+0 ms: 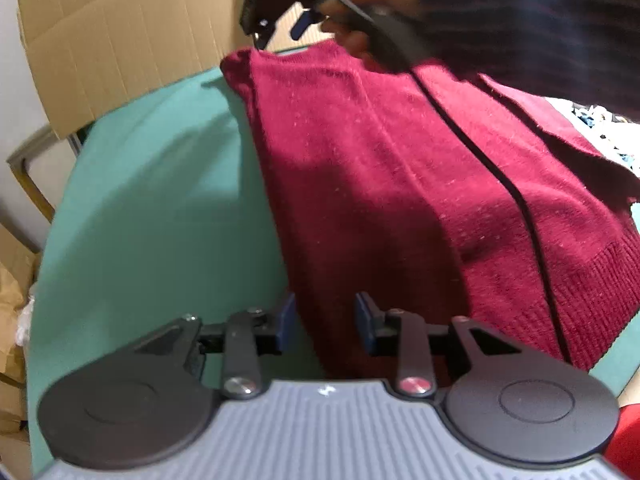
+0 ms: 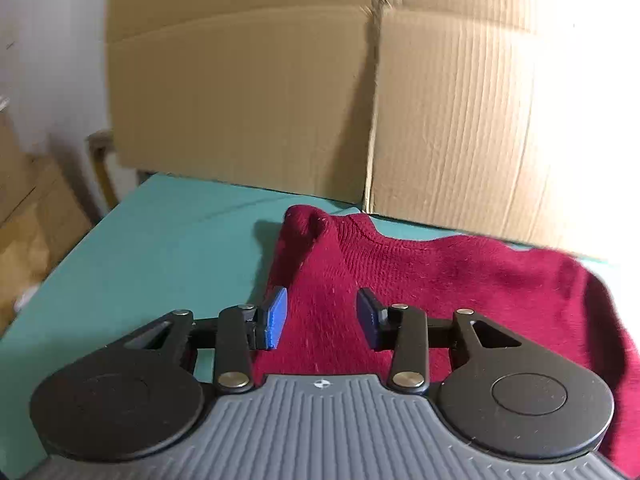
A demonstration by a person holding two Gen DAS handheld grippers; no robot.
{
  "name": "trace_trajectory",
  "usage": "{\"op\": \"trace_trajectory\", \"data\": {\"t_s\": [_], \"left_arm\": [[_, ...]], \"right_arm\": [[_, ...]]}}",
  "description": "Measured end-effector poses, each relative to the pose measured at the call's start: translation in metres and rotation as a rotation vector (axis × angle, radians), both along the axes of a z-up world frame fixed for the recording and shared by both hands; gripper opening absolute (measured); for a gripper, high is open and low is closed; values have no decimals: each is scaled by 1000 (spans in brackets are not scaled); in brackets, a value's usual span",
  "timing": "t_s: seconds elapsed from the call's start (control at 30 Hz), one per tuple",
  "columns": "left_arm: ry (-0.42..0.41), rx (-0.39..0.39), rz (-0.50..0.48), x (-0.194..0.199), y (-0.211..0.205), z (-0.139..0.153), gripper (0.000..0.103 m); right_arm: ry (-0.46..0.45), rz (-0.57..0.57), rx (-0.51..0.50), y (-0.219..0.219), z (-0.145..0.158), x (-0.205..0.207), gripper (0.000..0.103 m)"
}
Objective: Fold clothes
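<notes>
A dark red knit sweater [image 1: 400,184] lies folded lengthwise on the teal table cover [image 1: 152,184]; its ribbed hem is at the right. My left gripper [image 1: 325,326] is open, empty, over the sweater's near left edge. The right gripper [image 1: 280,26], held in a hand, shows in the left wrist view at the sweater's far corner, jaws apart. In the right wrist view my right gripper [image 2: 322,318] is open and empty just above the sweater [image 2: 440,280], near its collar and a raised fold at the far left corner [image 2: 308,216].
A large cardboard box [image 2: 280,92] stands along the table's far edge, just behind the sweater. More cardboard and brown paper [image 1: 12,292] lie left of the table. A black cable [image 1: 520,200] runs across the sweater. Patterned cloth [image 1: 600,120] lies at the far right.
</notes>
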State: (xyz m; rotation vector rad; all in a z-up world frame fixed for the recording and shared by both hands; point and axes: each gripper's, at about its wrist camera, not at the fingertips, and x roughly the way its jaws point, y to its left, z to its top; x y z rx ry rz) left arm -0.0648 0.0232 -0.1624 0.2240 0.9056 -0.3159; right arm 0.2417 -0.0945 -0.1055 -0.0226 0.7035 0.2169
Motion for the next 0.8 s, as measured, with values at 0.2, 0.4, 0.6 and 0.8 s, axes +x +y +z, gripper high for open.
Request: {"op": "trace_trajectory", "data": {"t_s": [0.2, 0.4, 0.6, 0.8], "left_arm": [[35, -63, -42, 11, 11, -5, 36], [32, -82, -78, 13, 8, -6, 27], [45, -139, -72, 16, 16, -2, 9], [22, -148, -83, 11, 18, 6, 7]], "right_arm": [[76, -79, 83, 4, -21, 38, 42], [63, -52, 18, 17, -35, 47, 40], [23, -57, 15, 10, -31, 46, 12], [-33, 22, 63, 16, -16, 41, 11]]}}
